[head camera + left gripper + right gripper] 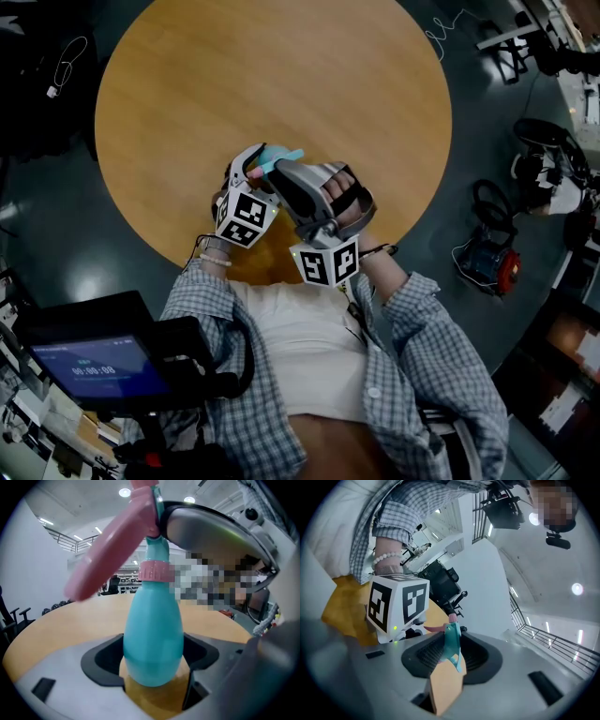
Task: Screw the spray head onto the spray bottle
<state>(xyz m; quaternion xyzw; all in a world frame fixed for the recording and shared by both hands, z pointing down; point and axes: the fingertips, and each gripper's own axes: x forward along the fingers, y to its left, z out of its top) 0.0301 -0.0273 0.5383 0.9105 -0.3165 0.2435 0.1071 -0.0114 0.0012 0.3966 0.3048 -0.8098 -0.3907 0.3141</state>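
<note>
A teal spray bottle (152,634) with a pink collar (154,570) stands upright between the jaws of my left gripper (154,667), which is shut on its belly. The spray head (452,646), teal with a pink trigger (110,550), sits on the bottle's neck. My right gripper (452,656) is shut on this head from the side, and one of its grey fingers (211,531) shows at the top of the left gripper view. In the head view both grippers meet over the near edge of the round wooden table (272,75), with the bottle (278,157) between them.
The left gripper's marker cube (398,604) sits close beside the right gripper. A dark screen on a stand (89,366) is at the lower left. Bags and gear (487,258) lie on the floor to the right, and a cable (66,66) lies at the upper left.
</note>
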